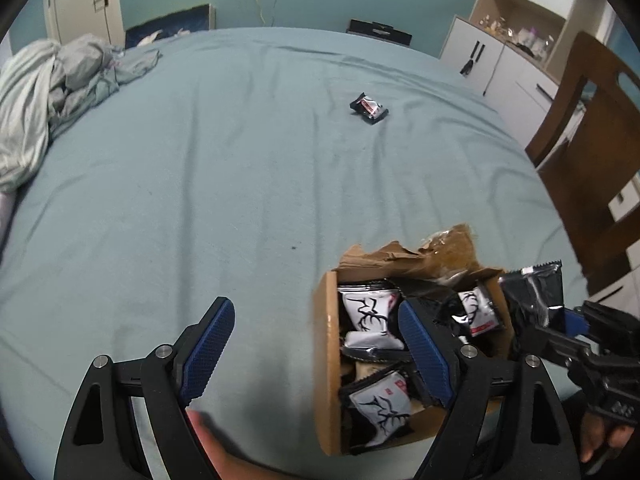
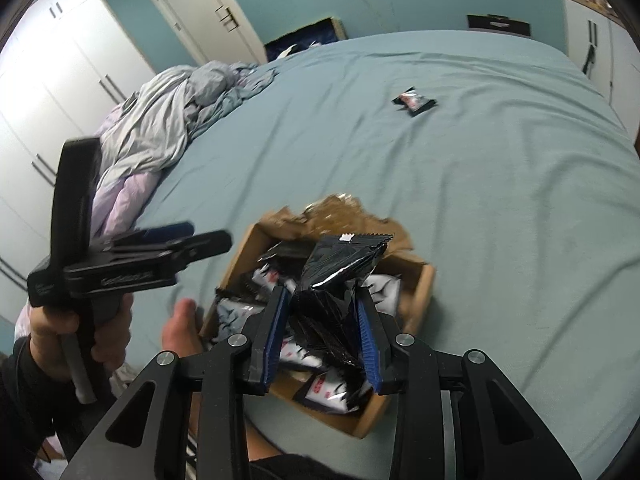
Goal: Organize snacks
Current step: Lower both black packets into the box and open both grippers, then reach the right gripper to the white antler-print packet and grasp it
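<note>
Up close, crumpled glossy black packet (image 2: 336,280), serrated top

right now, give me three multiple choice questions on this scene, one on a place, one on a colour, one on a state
1. Where does the lone snack packet lie?
A. inside the cardboard box
B. on the bed sheet, apart from the box
C. on the wooden chair

2. What colour is the bed sheet?
A. light blue-green
B. red
C. yellow

3. What is the right gripper doing?
A. hanging open and empty
B. shut on a black snack packet
C. pinching the blanket

Answers:
1. B: the packet sits alone on the sheet, well beyond the cardboard box.
2. A: the sheet is pale blue-green in both views.
3. B: its blue pads press both sides of the black snack packet above the box, while the left gripper is open and empty.
</note>
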Available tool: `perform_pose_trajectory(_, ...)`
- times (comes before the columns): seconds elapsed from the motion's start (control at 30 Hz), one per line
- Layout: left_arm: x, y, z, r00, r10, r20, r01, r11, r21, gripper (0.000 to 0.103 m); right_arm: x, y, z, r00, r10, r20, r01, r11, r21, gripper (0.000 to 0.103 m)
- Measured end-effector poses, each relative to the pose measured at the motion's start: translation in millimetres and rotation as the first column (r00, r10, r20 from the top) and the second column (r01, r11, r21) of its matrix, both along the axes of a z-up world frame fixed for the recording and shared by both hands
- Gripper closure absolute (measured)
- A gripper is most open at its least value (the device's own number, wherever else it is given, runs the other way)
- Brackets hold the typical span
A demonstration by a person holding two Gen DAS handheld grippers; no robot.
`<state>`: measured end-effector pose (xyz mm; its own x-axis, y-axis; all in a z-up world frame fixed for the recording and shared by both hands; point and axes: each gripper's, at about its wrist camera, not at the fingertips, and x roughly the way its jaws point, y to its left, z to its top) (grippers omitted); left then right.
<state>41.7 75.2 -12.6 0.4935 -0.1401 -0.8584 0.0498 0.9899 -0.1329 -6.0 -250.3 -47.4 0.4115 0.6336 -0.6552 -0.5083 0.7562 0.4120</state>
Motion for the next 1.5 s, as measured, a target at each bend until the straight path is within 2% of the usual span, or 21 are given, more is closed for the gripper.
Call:
perform_pose_trajectory(0.07, -1, -5, 1, 1.0, -0.012, 0.015, 0.012, 1.0, 0.028, 0.018, -1, 3, 2, 1.0, -0.008, 0.017, 0.008, 1.0, -0.028, 0.065)
perform_pose_trajectory(0.13, -3, -9, 3, 0.999, -0.025, 0.025, 0.023, 0.999, 0.044, 0.018, -1, 5, 7, 0.999, -0.015, 0.043, 0.017, 0.999, -0.04, 0.05)
perform_pose_trajectory(0.2, -5, -10, 4, 0.999, -0.033, 0.036, 0.031, 0.998, 0.059, 0.018, -5, 4, 11, 0.996, -0.037, 0.084, 0.039, 0.999, -0.029, 0.029)
perform_pose_trajectory(0.27, -8, -9, 6, 0.998, -0.042, 0.045, 0.039, 0.997, 0.072, 0.018, -7, -1, 17, 0.99, -0.072, 0.122, 0.073, 0.997, -0.005, 0.025)
perform_pose_trajectory(0.43, -12, -14, 8, 0.996, -0.067, 0.056, 0.062, 0.994, 0.089, 0.018, -7, -15, 22, 0.972, -0.163, 0.167, 0.162, 0.987, 0.016, 0.024)
perform_pose_trajectory(0.67, -15, -29, 8, 0.99, -0.126, 0.065, 0.115, 0.982, 0.148, 0.018, 9, -37, 15, 0.961, -0.268, 0.073, 0.262, 0.961, 0.084, 0.024)
perform_pose_trajectory(0.87, -13, -35, 7, 0.986, -0.15, 0.074, 0.134, 0.973, 0.186, 0.018, 21, -32, 19, 0.955, -0.29, 0.066, 0.284, 0.955, 0.085, 0.024)
perform_pose_trajectory(1.03, -8, -35, 4, 0.987, -0.154, 0.051, 0.142, 0.971, 0.191, 0.018, 39, -36, 22, 0.953, -0.297, 0.055, 0.293, 0.953, 0.071, 0.024)
perform_pose_trajectory(1.27, 1, -35, -1, 0.987, -0.156, 0.029, 0.146, 0.968, 0.205, 0.018, 77, -50, 22, 0.938, -0.346, -0.024, 0.347, 0.934, 0.087, 0.024)
perform_pose_trajectory(1.5, 4, -34, -3, 0.987, -0.159, 0.018, 0.152, 0.966, 0.207, 0.018, 121, -47, 16, 0.933, -0.352, -0.08, 0.356, 0.934, 0.036, 0.024)
